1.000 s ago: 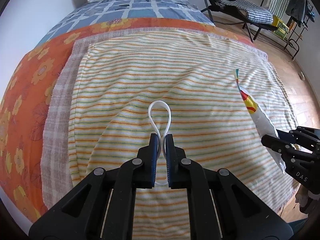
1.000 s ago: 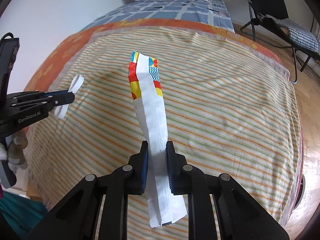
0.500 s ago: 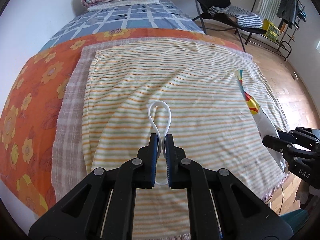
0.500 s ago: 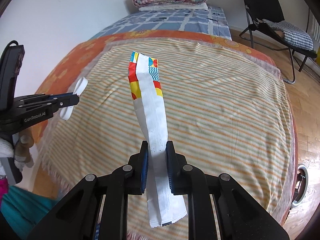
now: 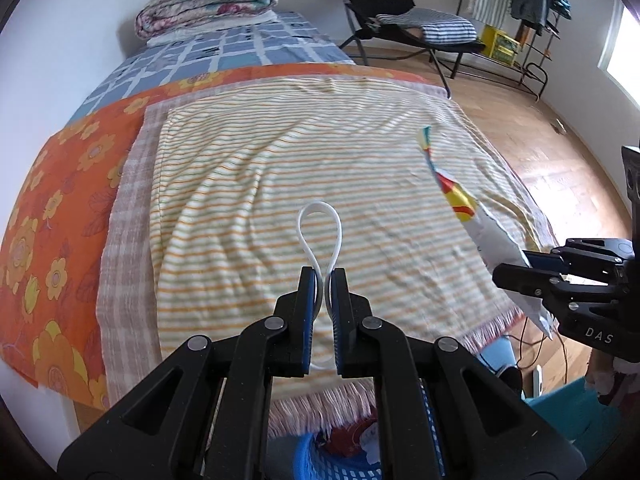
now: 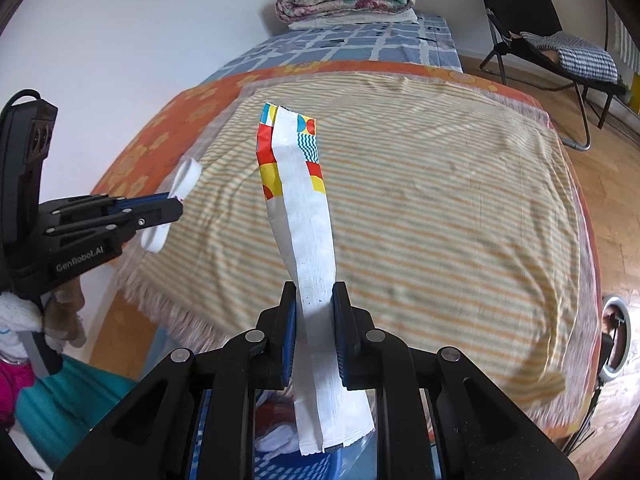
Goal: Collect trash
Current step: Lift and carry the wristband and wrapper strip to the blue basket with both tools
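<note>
Item one: my left gripper [image 5: 323, 276], lower centre of the left wrist view, had its jaws pinched tight on a white plastic loop [image 5: 320, 232], which stood up above the jaw tips against the striped blanket [image 5: 280, 168]; the same loop showed at the left of the right wrist view, sticking out both sides of the jaw tips. Item two: my right gripper [image 6: 316, 292], lower centre of its own view, had its jaws closed narrowly on a long white wrapper [image 6: 308, 220] with red, yellow and blue print at its top end; the wrapper ran upward past the jaws and hung down below them. In the left wrist view that wrapper slanted up from the right edge of the frame. Item three: the bed [image 5: 60, 220], filling the middle of both views, carried an orange flowered cover under the striped blanket, with a blue checked sheet [image 5: 208, 56] beyond and a folded quilt [image 5: 208, 4] at the top. Item four: a blue mesh basket [image 5: 320, 460] showed at the bottom edge beneath my left gripper, blurred, with red and white contents I could not identify. Item five: a black folding chair [image 6: 536, 32] stood at the upper right on the wooden floor [image 5: 540, 152].
</note>
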Demonstrator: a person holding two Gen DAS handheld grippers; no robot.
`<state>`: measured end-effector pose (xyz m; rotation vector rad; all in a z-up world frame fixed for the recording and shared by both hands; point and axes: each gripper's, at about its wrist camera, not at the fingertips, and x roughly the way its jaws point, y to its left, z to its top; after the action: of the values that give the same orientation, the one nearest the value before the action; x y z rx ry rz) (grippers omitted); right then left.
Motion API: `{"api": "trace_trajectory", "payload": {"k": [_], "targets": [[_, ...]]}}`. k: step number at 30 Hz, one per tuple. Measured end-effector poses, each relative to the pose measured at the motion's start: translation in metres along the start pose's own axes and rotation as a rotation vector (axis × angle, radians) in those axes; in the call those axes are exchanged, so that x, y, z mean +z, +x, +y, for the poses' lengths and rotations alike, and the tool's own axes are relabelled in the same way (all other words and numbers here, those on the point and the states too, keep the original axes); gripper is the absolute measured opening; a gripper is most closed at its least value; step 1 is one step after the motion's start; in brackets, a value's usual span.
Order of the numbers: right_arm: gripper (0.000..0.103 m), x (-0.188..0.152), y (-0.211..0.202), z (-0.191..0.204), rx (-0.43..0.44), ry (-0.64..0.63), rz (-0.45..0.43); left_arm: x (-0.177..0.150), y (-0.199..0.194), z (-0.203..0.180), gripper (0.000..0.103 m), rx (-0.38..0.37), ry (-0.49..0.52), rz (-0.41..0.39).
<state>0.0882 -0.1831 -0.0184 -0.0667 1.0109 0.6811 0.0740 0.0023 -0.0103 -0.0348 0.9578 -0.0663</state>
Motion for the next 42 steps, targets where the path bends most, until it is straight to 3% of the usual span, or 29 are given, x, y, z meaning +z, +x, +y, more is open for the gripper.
{"api": "trace_trajectory", "payload": {"k": [21, 34, 42], "targets": [[0.015, -0.097, -0.023, 0.036, 0.023, -0.018, 0.095, -0.095, -0.025, -0.035, 0.006, -0.038, 0.047, 0.04], [0.015, -0.147, 0.004, 0.043, 0.018, -0.025, 0.219, -0.163, -0.001, -0.034, 0.006, -0.036, 0.032, 0.176], [0.015, -0.163, 0.017, 0.046, 0.031, -0.025, 0.28, -0.181, 0.009, -0.04, 0.006, -0.041, 0.049, 0.222]]}}
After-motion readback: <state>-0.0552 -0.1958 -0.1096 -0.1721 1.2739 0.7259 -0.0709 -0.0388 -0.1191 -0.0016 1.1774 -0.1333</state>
